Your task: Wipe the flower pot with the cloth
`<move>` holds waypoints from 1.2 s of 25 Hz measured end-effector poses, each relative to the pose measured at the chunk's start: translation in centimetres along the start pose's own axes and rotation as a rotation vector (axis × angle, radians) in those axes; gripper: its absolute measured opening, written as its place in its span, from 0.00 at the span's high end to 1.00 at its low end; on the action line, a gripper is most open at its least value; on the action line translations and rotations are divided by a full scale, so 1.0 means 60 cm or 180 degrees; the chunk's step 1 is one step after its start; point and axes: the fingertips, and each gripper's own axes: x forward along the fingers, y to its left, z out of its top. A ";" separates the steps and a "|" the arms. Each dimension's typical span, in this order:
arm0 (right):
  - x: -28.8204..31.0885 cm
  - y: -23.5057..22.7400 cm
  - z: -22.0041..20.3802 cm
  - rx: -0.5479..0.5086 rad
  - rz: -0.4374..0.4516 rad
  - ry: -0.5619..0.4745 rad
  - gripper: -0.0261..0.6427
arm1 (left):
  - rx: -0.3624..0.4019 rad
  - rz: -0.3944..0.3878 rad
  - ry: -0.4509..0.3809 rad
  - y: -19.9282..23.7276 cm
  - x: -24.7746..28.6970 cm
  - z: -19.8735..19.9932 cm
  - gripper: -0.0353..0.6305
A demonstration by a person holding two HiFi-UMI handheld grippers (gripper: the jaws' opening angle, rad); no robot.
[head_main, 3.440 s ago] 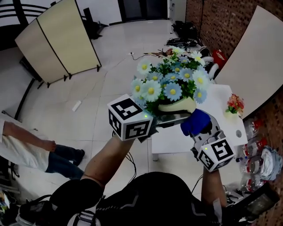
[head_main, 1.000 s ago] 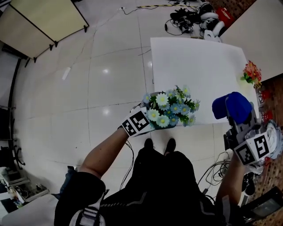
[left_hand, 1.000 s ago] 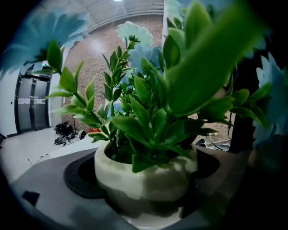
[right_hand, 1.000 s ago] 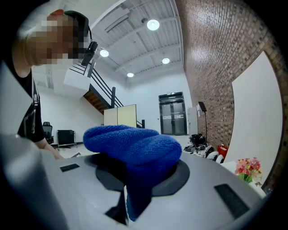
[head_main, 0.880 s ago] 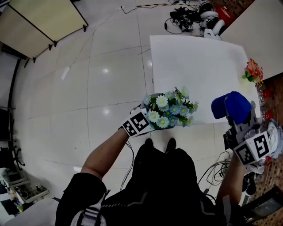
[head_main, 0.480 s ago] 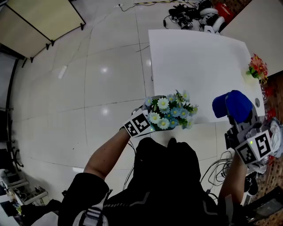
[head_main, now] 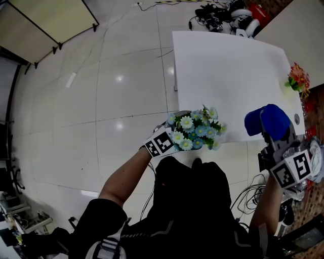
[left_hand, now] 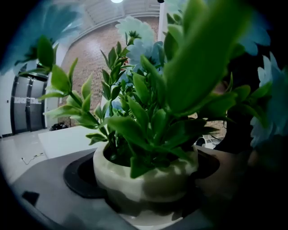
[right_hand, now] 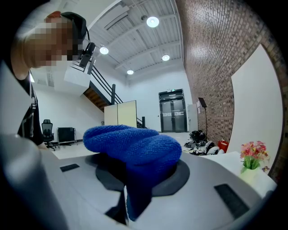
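My left gripper [head_main: 174, 137] is shut on a cream flower pot [left_hand: 144, 177], which fills the left gripper view between the jaws. Its green leaves and pale blue and white daisies [head_main: 196, 129] hide the pot in the head view. I hold it in the air just off the near edge of the white table [head_main: 228, 76]. My right gripper [head_main: 277, 139] is shut on a bunched blue knitted cloth [head_main: 267, 120], seen close up as the cloth [right_hand: 132, 146] in the right gripper view. The cloth is well apart from the pot, to its right.
A small pot of red and pink flowers [head_main: 298, 80] stands at the table's right edge. Cables and gear [head_main: 223, 9] lie on the floor beyond the table. A folding screen [head_main: 48, 20] stands at the far left. Tiled floor [head_main: 101, 101] lies left of the table.
Over 3.4 s the pot dropped from close in front of the camera to near the table edge, and the cloth moved away to the right. In the last second both grippers barely shifted.
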 end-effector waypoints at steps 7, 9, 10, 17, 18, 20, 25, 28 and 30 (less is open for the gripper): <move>0.030 0.022 0.003 0.0060 0.0021 0.0040 0.83 | 0.0133 -0.0022 -0.0076 0.000 -0.016 -0.001 0.11; 0.034 0.023 0.005 0.0073 0.0015 0.0016 0.83 | 0.0186 0.0014 -0.0042 -0.001 -0.013 -0.007 0.10; 0.037 0.024 0.004 0.0074 0.0016 0.0013 0.83 | 0.0193 0.0033 -0.0040 -0.001 -0.012 -0.010 0.10; 0.041 0.017 -0.006 0.0075 0.0032 0.0101 0.83 | 0.0116 0.0114 -0.0095 0.001 -0.014 -0.017 0.10; 0.041 0.017 -0.004 0.0071 0.0032 0.0110 0.83 | 0.0082 0.0140 -0.0104 0.003 -0.022 -0.018 0.10; 0.042 0.017 0.002 0.0082 0.0029 0.0124 0.83 | -0.0010 0.0206 -0.0074 0.008 -0.042 -0.025 0.10; 0.036 0.012 0.029 0.0176 0.0008 0.0187 0.83 | -0.0311 0.0464 -0.0015 0.012 -0.120 -0.007 0.10; 0.032 0.010 0.063 0.0205 -0.0007 0.0212 0.83 | -0.0457 0.0593 0.0013 0.005 -0.174 0.029 0.10; 0.029 0.011 0.089 0.0230 0.0012 0.0182 0.83 | -0.0494 0.0633 -0.0015 -0.005 -0.205 0.068 0.10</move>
